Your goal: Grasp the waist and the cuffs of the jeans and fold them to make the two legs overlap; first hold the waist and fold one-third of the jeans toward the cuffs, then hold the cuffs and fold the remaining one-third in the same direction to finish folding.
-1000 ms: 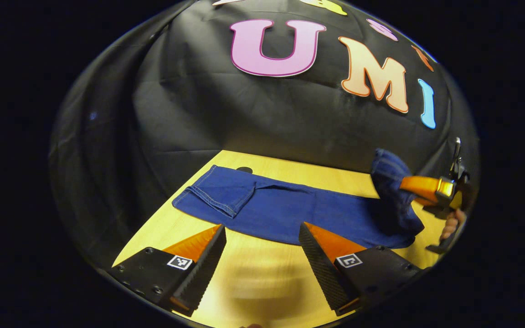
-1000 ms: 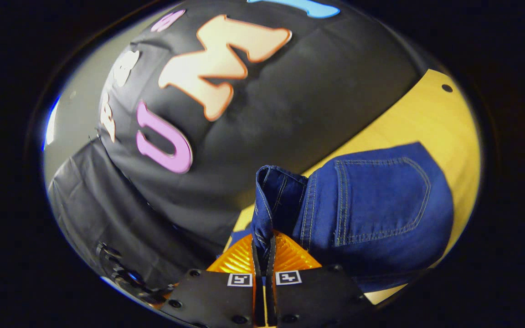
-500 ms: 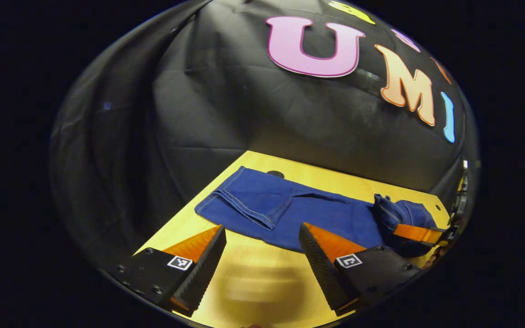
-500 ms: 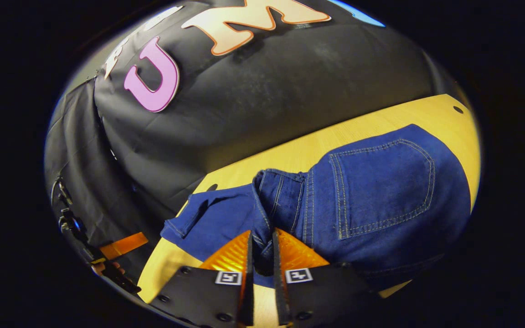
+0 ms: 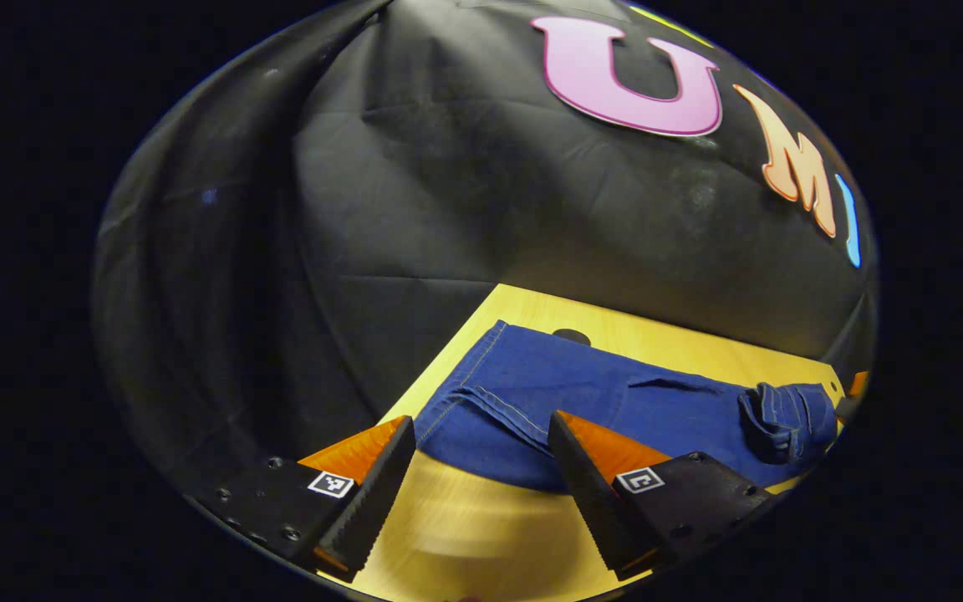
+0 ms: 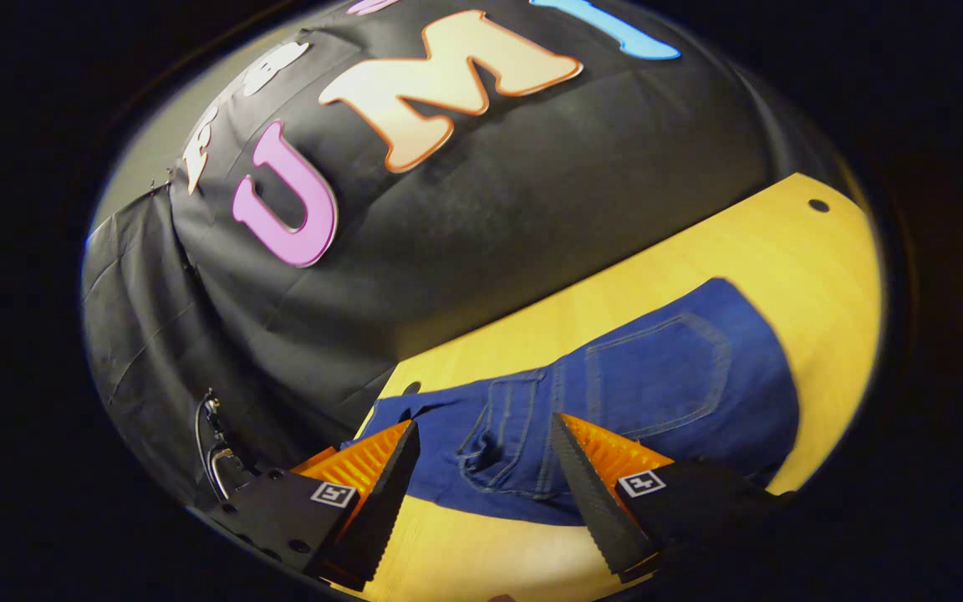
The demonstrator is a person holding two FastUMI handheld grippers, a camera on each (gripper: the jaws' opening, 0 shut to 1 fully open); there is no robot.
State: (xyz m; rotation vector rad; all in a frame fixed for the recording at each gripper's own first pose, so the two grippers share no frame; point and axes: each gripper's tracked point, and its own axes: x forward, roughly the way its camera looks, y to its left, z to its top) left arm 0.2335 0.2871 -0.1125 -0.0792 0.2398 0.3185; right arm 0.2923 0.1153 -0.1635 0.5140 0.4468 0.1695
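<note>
A: Left gripper (image 5: 477,456) hangs over the wooden table (image 5: 481,535), fingers spread wide, nothing between them, the jeans (image 5: 615,401) lying just ahead with the cuff end nearest.

B: And the right gripper (image 6: 481,456) is parted too, holding nothing. The jeans (image 6: 632,401) lie flat, waist folded over, back pocket (image 6: 665,368) facing up.

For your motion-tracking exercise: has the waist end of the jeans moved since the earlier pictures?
Yes. The waist end was held up against the black cloth wall; it now lies flat on the table, with the right gripper open around it.
</note>
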